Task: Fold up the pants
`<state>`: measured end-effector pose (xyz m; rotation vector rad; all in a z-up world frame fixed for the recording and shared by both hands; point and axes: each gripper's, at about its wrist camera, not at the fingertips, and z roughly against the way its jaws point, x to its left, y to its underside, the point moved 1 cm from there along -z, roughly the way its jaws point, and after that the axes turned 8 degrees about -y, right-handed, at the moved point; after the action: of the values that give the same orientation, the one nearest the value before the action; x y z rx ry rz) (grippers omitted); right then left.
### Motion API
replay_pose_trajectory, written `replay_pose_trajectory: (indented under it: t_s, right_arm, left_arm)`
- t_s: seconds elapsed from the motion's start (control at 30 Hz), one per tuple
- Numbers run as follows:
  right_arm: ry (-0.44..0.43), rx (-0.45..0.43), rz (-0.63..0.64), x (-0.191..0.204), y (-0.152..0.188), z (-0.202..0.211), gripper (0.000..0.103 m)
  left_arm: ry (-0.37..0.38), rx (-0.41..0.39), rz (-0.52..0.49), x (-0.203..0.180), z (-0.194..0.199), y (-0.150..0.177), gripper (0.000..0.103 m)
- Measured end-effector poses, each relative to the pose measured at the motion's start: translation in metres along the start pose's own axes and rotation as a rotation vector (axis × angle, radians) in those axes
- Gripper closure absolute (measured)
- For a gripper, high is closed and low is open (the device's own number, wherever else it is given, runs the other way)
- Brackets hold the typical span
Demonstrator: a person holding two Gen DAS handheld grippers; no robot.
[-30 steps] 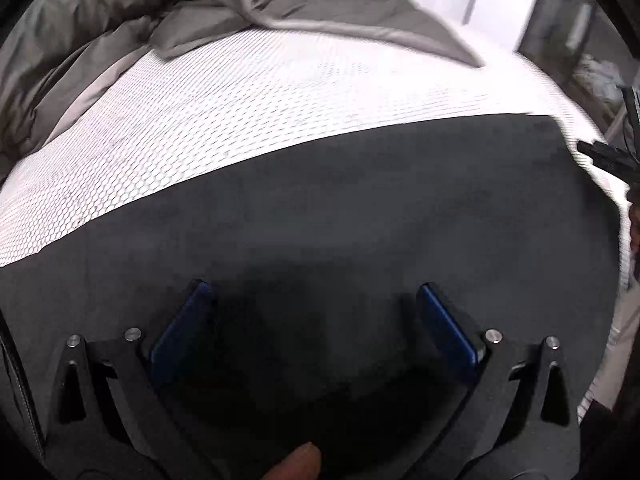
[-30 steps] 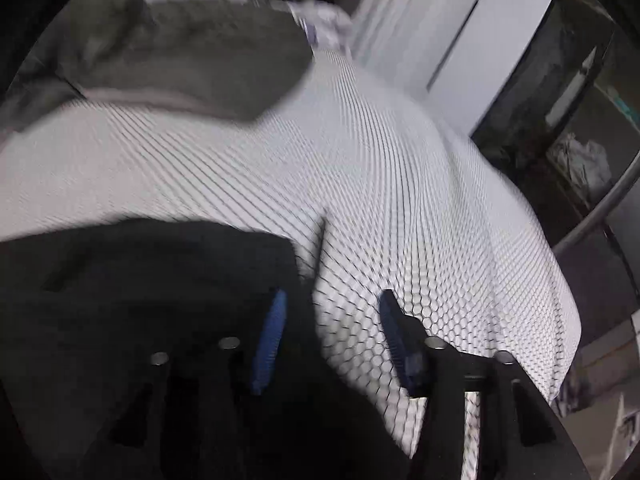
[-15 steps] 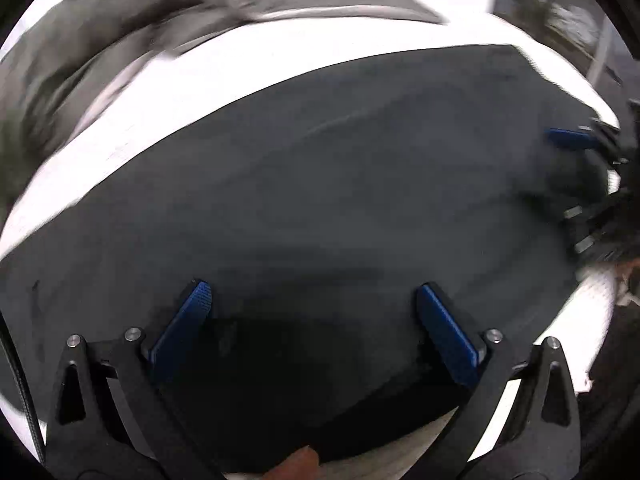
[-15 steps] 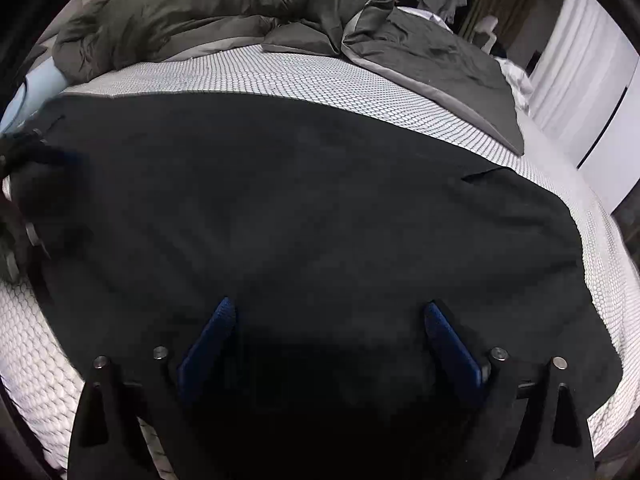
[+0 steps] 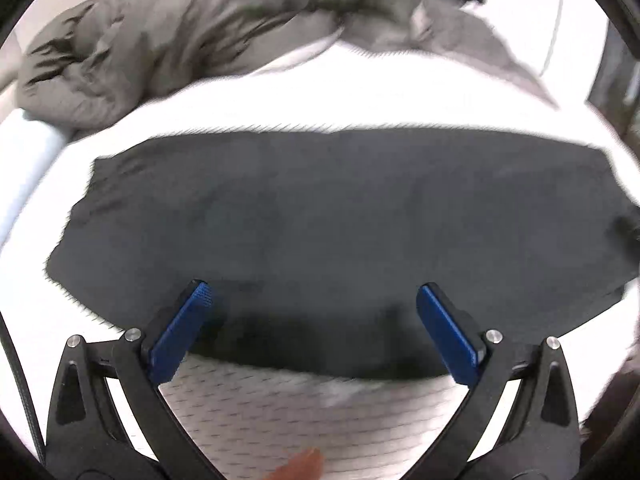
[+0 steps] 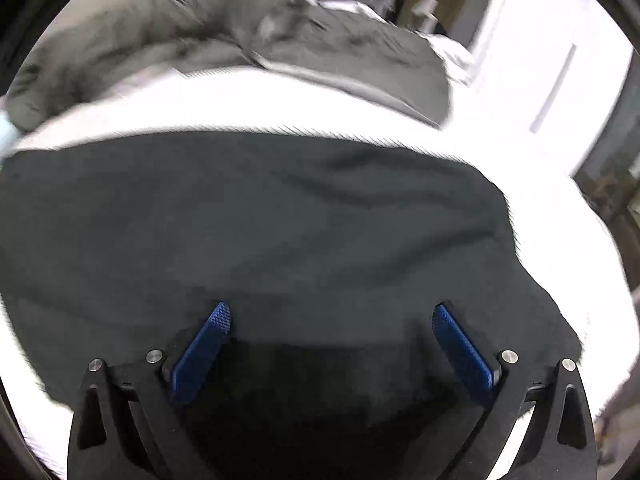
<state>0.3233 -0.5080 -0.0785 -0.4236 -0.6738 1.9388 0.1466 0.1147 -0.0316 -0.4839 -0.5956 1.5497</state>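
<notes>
Left wrist view: black fabric pants [image 5: 320, 220] laid flat across white mesh-covered bed [image 5: 300, 412], near its front edge. Left tool [image 5: 312, 300] and right tool [image 6: 332, 316] held wide, empty, probably for regrasping.

I see my left gripper [image 5: 314, 296] spread wide, holding nothing, above the near edge of the black pants [image 5: 320, 220] lying flat on the white mattress [image 5: 360, 96]; a grey duvet [image 5: 180, 28] is bunched behind
</notes>
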Motion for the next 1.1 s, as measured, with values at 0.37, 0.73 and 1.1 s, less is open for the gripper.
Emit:
replay_pose_trajectory:
  t_s: [0.37,0.73,1.1]
  right_arm:
    - [-0.311,0.082,0.172,0.117,-0.055,-0.055,0.001]
    - [0.125,0.098,0.014,-0.002,-0.037,-0.050,0.001]
    - [-0.141,-0.050,0.108,0.101,-0.093,-0.031,0.001]
  left_arm:
    - [0.024,0.150,-0.144,-0.097,-0.062,-0.025,0.000]
    - [-0.079,0.111,-0.025,-0.007,-0.043,-0.013,0.014]
    - [0.117,0.060,-0.136,-0.116,-0.027,-0.045,0.013]
